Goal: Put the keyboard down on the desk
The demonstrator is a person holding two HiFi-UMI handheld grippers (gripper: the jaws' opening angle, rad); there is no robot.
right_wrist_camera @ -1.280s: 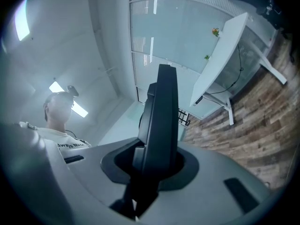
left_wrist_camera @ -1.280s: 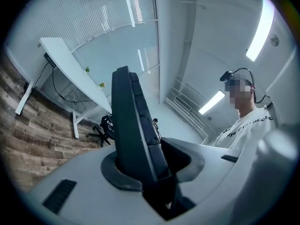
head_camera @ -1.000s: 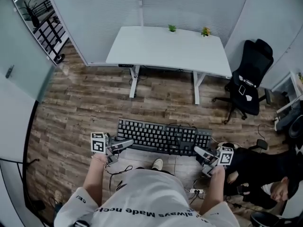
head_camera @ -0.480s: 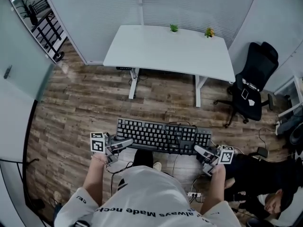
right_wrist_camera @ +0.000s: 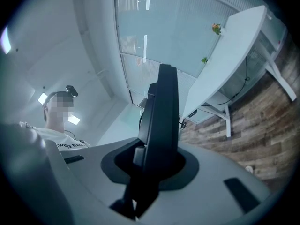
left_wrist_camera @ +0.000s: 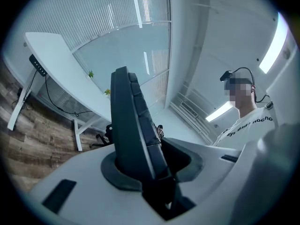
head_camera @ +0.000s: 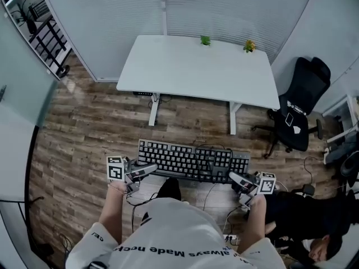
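I am gripping the black keyboard (head_camera: 193,161) by its short ends, my left gripper (head_camera: 147,170) pinching the left edge and my right gripper (head_camera: 236,179) pinching the right edge. The keyboard is hanging keys-up over the wooden floor (head_camera: 84,128), close in front of my body. The white desk (head_camera: 196,66) is standing well apart ahead with open floor lying before its near edge, small plants (head_camera: 206,40) sitting along its far edge, and a black office chair (head_camera: 300,100) waiting off its right end.
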